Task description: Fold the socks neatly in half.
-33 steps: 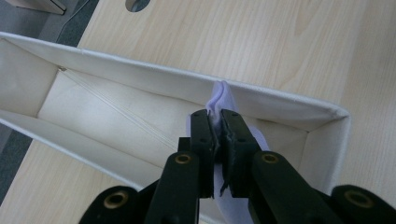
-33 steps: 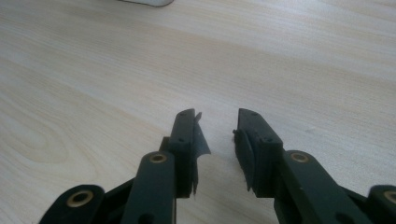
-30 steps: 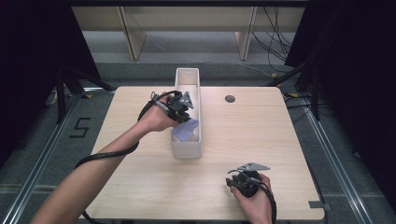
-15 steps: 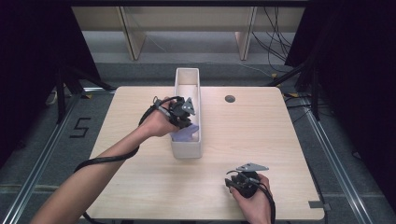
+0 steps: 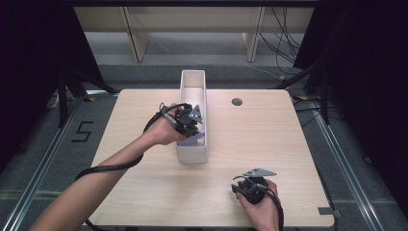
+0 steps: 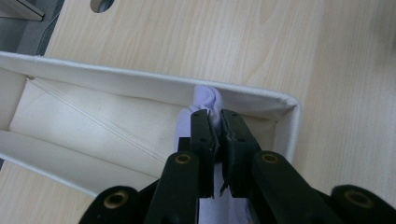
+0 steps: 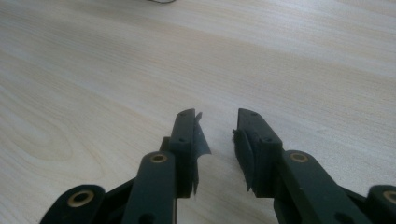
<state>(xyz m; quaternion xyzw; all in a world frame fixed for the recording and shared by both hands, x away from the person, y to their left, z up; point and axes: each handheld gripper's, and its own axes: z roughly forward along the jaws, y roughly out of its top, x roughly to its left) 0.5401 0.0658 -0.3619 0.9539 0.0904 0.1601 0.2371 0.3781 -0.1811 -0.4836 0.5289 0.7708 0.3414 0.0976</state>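
The left claw is pinched tight on a pale lilac cloth, holding it down inside the long white fabric box, at the box end nearest the person. The cloth bunches against the inner wall, so the grip seems meant to tuck it into that corner. The right claw rests near the worktop's front right corner, jaws partly apart with nothing between them, seemingly waiting.
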